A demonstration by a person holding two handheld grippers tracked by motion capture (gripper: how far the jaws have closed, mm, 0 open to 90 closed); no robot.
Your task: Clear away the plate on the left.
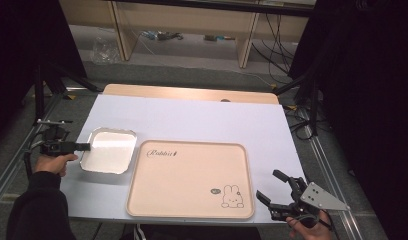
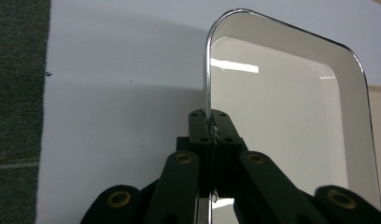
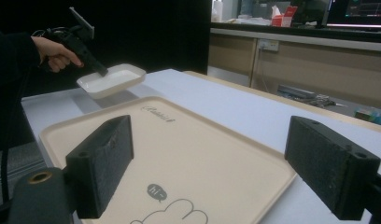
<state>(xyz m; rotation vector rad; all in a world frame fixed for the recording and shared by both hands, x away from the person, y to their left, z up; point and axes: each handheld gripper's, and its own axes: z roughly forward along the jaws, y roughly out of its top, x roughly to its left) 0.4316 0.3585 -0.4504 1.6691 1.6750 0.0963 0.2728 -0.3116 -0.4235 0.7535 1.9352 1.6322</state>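
A white rectangular dish [image 1: 108,150] with a shiny rim hangs at the table's left side, its left edge pinched by my left gripper [image 1: 86,146]. In the left gripper view the black pads [image 2: 200,126] are shut on the thin rim of the dish [image 2: 282,107]. The right gripper view shows the dish [image 3: 113,79] lifted slightly off the table and tilted, with a shadow under it. My right gripper [image 1: 268,184] is held near the front right corner, open, with nothing between its pads [image 3: 102,163].
A beige tray [image 1: 192,175] with a rabbit drawing lies on the white table cover [image 1: 207,120], just right of the dish. Black stands and cables flank the table. Wooden shelving stands behind it.
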